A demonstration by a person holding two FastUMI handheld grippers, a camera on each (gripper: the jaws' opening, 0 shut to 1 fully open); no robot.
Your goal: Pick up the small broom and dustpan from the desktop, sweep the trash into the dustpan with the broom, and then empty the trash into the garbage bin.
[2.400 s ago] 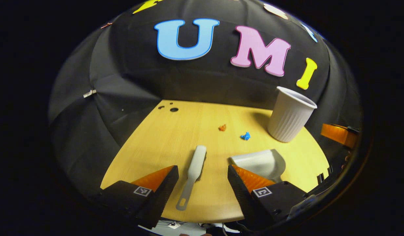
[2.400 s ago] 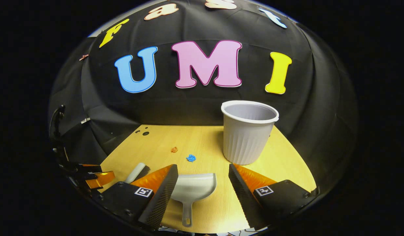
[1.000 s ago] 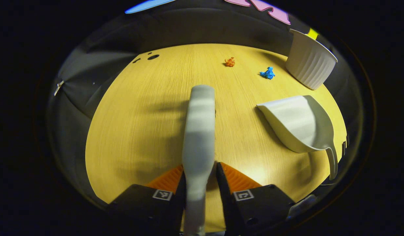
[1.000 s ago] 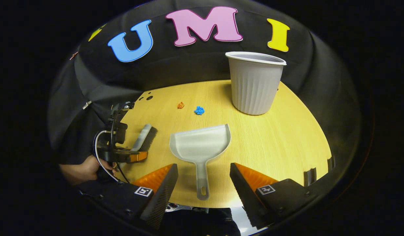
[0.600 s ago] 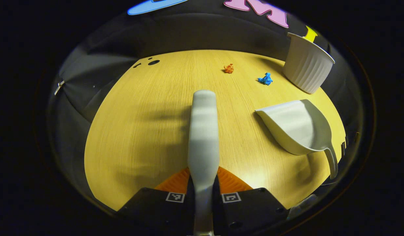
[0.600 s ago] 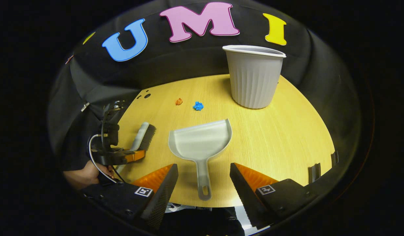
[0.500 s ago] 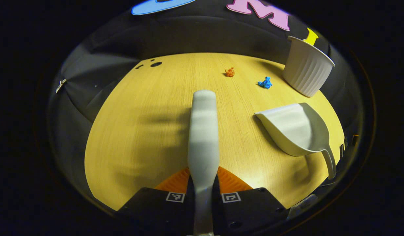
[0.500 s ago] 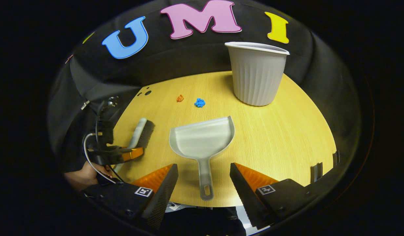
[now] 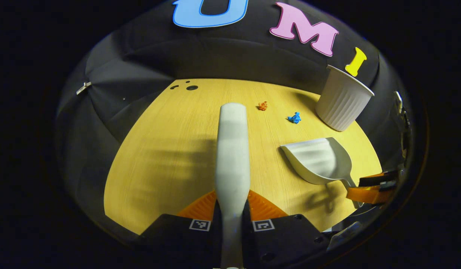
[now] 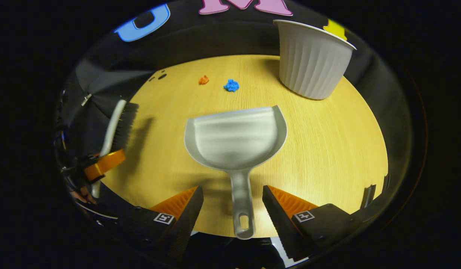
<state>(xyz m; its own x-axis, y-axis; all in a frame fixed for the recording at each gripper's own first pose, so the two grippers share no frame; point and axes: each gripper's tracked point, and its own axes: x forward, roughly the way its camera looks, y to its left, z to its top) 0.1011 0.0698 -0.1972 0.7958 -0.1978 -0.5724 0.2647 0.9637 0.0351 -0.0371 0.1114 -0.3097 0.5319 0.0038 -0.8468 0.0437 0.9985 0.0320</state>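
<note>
My left gripper [image 9: 232, 209] is shut on the handle of the small white broom [image 9: 232, 149], which points ahead over the wooden table [image 9: 159, 149]. In the right gripper view the broom [image 10: 120, 125] hangs above the table's left edge, its dark bristles facing right, with the left gripper [image 10: 103, 162] on it. My right gripper [image 10: 232, 209] is open, and the handle of the grey dustpan [image 10: 236, 138] lies between its fingers, untouched. The dustpan [image 9: 318, 160] rests flat on the table. An orange scrap [image 10: 203, 79] and a blue scrap [image 10: 231, 85] lie beyond its mouth.
A white ribbed bin [image 10: 312, 59] stands upright at the back right of the table, near the blue scrap [image 9: 294, 118]. The bin [image 9: 342, 101] sits close to the cloth wall. Small dark holes [image 9: 192, 87] mark the table's back left corner.
The left gripper shut on the broom handle and has lifted it off the table. The right gripper has come down and forward, so the dustpan handle now lies between its open fingers.
</note>
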